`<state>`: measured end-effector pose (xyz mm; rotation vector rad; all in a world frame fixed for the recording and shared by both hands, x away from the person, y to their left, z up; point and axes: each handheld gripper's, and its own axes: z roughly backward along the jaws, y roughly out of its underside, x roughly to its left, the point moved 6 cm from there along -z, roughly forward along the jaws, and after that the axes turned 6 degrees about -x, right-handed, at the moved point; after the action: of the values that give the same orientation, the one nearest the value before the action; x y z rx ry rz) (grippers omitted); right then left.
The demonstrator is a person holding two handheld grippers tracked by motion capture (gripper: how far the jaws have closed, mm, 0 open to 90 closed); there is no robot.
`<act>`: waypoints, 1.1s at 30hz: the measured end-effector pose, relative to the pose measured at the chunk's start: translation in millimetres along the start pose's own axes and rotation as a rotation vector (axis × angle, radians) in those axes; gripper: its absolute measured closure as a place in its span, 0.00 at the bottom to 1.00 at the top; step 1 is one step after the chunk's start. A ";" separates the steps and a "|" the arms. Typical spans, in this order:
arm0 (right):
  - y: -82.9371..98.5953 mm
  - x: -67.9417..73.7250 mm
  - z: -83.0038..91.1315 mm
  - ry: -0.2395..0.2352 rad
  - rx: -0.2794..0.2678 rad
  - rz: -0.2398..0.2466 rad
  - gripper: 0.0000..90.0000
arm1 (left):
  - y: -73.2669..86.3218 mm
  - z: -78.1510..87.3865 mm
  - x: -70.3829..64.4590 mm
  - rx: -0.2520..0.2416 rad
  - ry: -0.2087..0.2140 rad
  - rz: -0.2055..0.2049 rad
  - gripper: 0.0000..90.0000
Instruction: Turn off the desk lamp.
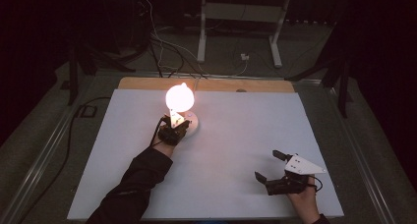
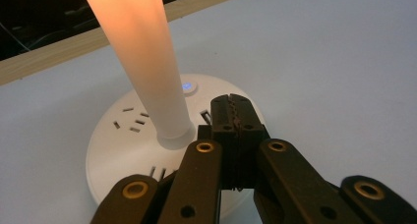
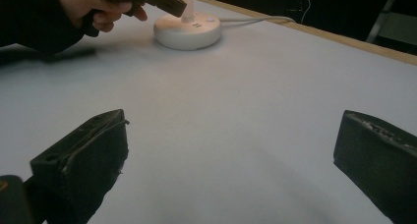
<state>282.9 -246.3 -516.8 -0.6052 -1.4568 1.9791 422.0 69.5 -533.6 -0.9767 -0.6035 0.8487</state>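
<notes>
Dark room w/ cables and a white stand on the floor behind; up front a white-covered worktop (image 1: 236, 150) w/ a wooden strip along its far edge.

On its far-left part stands a lit table lamp: glowing round white globe (image 1: 179, 98) on a tapering white stem (image 2: 147, 67), set on a flat round white plastic base (image 2: 113, 145). Base has socket slots on top and a small round button w/ a blue light (image 2: 188, 86) near the stem. A white cord (image 3: 255, 20) runs off the base toward the far edge.

Left gripper (image 2: 235, 117) is over the near edge of the base, jaws pressed together w/ nothing between them, tips just short of the blue-lit button, right beside the stem. Whether the tips rest on the base or hover just above it, can't tell.

Right gripper (image 1: 269, 166) sits well apart at the near right of the worktop, jaws spread wide, holding nothing, resting idle.

Step in hand, as I judge it: working the lamp's switch w/ the closed left tips; lamp is on, so either the press is just made or another press is lined up (dim/off).

Next move, if another press is wanted: nudge tips fwd a little onto the button, push straight down, light force. Keep clear of the stem so the lamp doesn't tip or slide; right gripper could steady the base if needed.
</notes>
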 end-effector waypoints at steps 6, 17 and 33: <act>0.2 0.2 -0.4 -0.001 0.002 -0.001 0.00 | -0.6 -0.1 -0.2 -0.002 0.009 -0.004 1.00; 0.2 0.4 -0.5 -0.002 0.002 -0.002 0.00 | 5.0 -4.6 -0.8 0.012 0.018 -0.005 1.00; 0.2 1.2 -0.7 -0.004 0.005 0.005 0.00 | 12.2 -9.3 -2.8 0.025 0.016 -0.026 1.00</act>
<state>282.4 -245.0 -517.2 -0.6043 -1.4537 1.9883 423.5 66.4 -548.8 -0.9502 -0.5899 0.8226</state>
